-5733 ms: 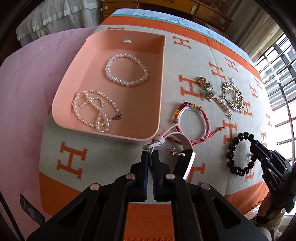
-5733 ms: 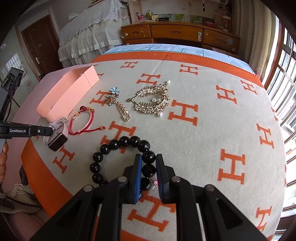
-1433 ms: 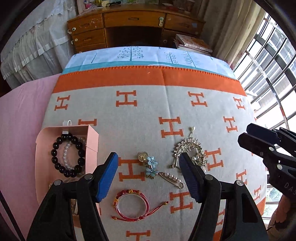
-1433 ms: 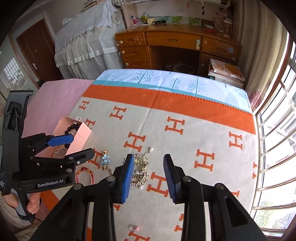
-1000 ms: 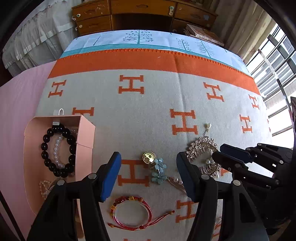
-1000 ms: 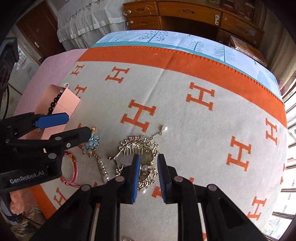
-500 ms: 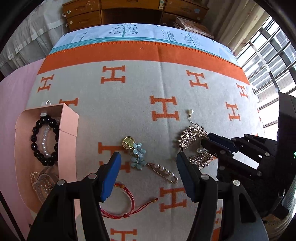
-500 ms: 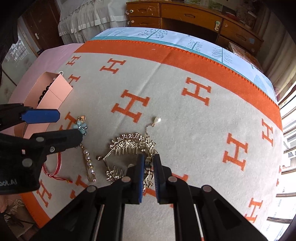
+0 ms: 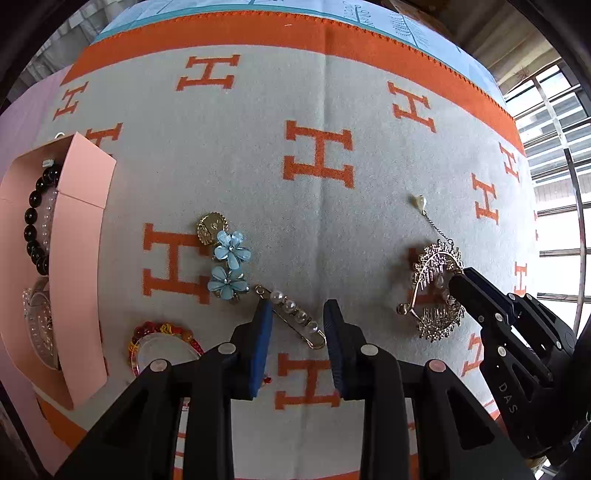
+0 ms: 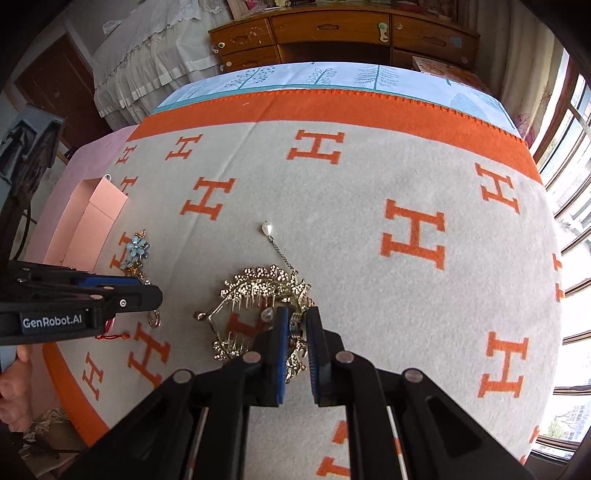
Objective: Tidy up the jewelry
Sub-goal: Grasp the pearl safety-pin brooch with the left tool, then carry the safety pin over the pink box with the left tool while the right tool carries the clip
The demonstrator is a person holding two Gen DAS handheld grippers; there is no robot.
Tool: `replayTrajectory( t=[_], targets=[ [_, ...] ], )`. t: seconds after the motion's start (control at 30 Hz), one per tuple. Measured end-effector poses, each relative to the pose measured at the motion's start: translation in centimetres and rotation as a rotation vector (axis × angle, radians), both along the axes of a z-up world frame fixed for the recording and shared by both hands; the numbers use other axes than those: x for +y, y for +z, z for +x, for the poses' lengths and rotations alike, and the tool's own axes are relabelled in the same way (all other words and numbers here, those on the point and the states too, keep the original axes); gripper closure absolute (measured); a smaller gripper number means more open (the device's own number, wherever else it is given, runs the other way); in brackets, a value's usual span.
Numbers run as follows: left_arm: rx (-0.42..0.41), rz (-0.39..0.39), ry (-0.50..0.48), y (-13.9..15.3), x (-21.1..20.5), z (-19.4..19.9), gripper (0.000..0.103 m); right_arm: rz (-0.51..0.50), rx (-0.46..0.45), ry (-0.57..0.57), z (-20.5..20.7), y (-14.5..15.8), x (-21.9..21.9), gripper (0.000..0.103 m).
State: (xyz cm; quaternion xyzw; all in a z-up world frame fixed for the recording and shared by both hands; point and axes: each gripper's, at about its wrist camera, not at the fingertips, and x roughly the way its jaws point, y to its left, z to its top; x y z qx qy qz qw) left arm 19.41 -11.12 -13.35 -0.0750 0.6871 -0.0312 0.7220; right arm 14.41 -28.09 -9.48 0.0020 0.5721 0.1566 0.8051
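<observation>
A gold hair comb [image 10: 255, 295] with a pearl drop lies on the H-patterned blanket [image 10: 332, 206]; it also shows in the left wrist view [image 9: 436, 288]. My right gripper [image 10: 295, 325] is shut on the comb's right rim. My left gripper [image 9: 297, 325] is open, its jaws on either side of a pearl safety-pin brooch [image 9: 293, 317] on the blanket. A blue flower brooch [image 9: 229, 262] and a red cord bracelet [image 9: 162, 336] lie to its left. The pink box [image 9: 79, 258] holds a black bead bracelet [image 9: 35, 221], pearls and a watch.
The box stands at the blanket's left edge, its flap raised. A wooden dresser [image 10: 332, 33] stands beyond the bed, windows to the right. A hand [image 10: 11, 387] holds the left gripper at the blanket's front left corner.
My right gripper came down and closed on the gold comb. My left gripper dropped lower and narrowed around the pearl pin. Earlier the black bead bracelet went into the box.
</observation>
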Motion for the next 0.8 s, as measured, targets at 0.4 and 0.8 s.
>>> replayTrajectory(
  t=[0.4,0.8],
  targets=[
    [-0.037,0.095,-0.059,0.2,-3.7,0.5,0.098,0.090,-0.007,-0.026,-0.4,-0.3,-1.5,0.093],
    [-0.192,0.004,-0.074,6.9,-1.2,-3.2,0.098,0.095,-0.057,-0.051,-1.8,2.8,-1.5,0.094]
  ],
)
